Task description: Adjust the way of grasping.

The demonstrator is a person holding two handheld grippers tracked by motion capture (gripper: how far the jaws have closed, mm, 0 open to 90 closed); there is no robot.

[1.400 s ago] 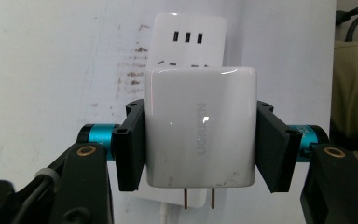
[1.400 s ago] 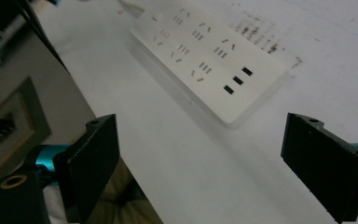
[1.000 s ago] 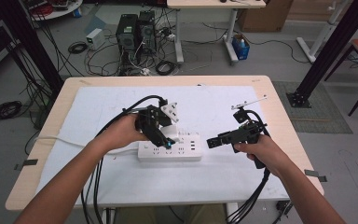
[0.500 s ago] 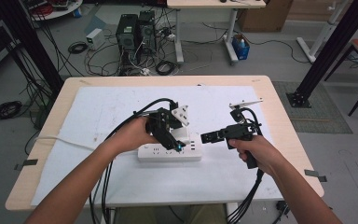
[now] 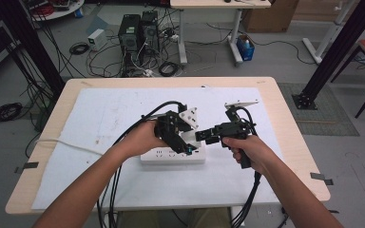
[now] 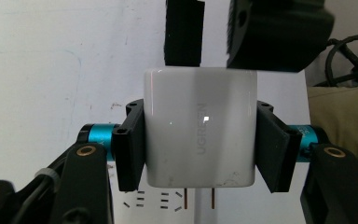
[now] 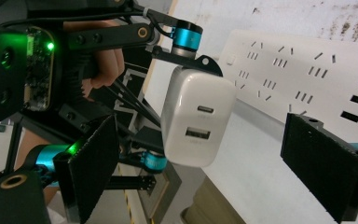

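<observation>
My left gripper is clamped on the white charger, over the power strip near the table's front edge, prongs seemingly unseated. My right gripper stands open beside it.

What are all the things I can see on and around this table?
Charger: one, white, two ports, clamped between the left gripper's pads above the power strip, prongs pointing down.
Power strip: one, white, lying on the mat near the table's front edge.
Power strip cord: one, white, running off to the left.
Mat: one, white, covering most of the tabletop.
Table: one, light wood.
Computer towers: two, black, on the floor behind the table, among loose cables.
Box: one, blue, on the floor by a desk leg.
Left gripper: one, black with blue joints, shut on the charger.
Right gripper: one, black, jaws open, facing the charger.
Hands: two, one holding each gripper.
</observation>
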